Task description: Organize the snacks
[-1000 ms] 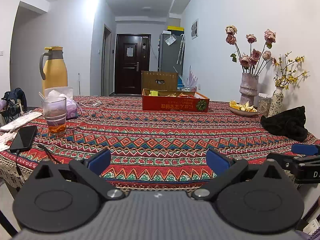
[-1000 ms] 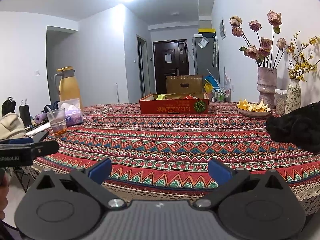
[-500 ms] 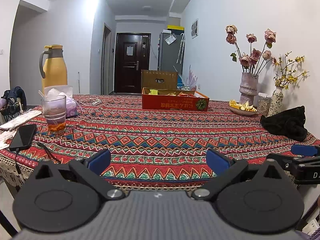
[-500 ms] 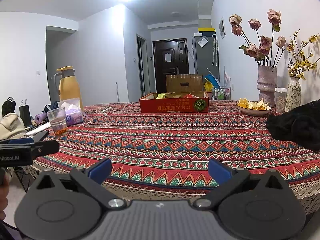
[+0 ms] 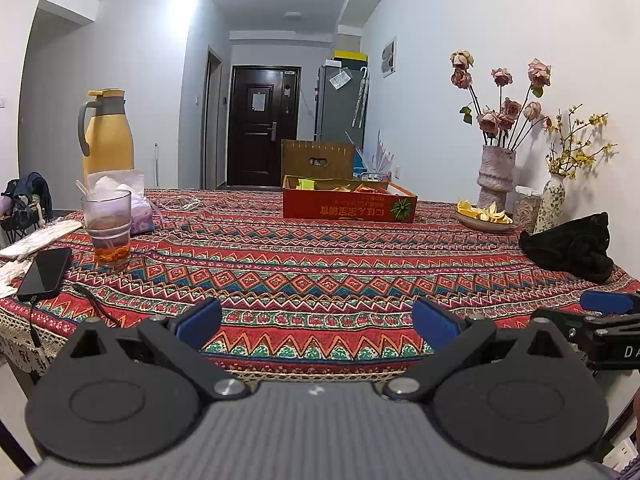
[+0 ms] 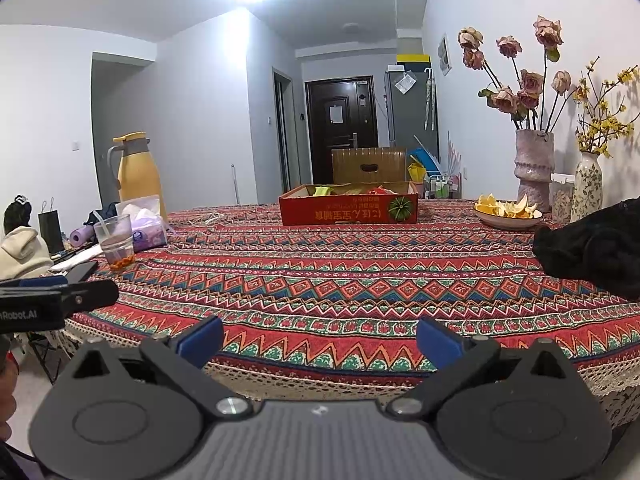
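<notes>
While both tools, left tool (image 5: 316, 322) and right tool (image 6: 318, 340), hang released and empty at the worktop's (image 5: 320, 276) near edge, the red snack box (image 5: 349, 204) sits well apart at the far side; approach level, jaws wide, clearing the glass (image 5: 107, 230).

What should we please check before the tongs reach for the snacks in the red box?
1. Left tongs open, holding nothing: ok.
2. Right tongs open, holding nothing: ok.
3. Red box upright on the tablecloth, top open: ok.
4. Straight path to the box free of things: ok.
5. Glass and phone off to the left of that path: ok.
6. How many snacks are inside: cannot tell.
</notes>
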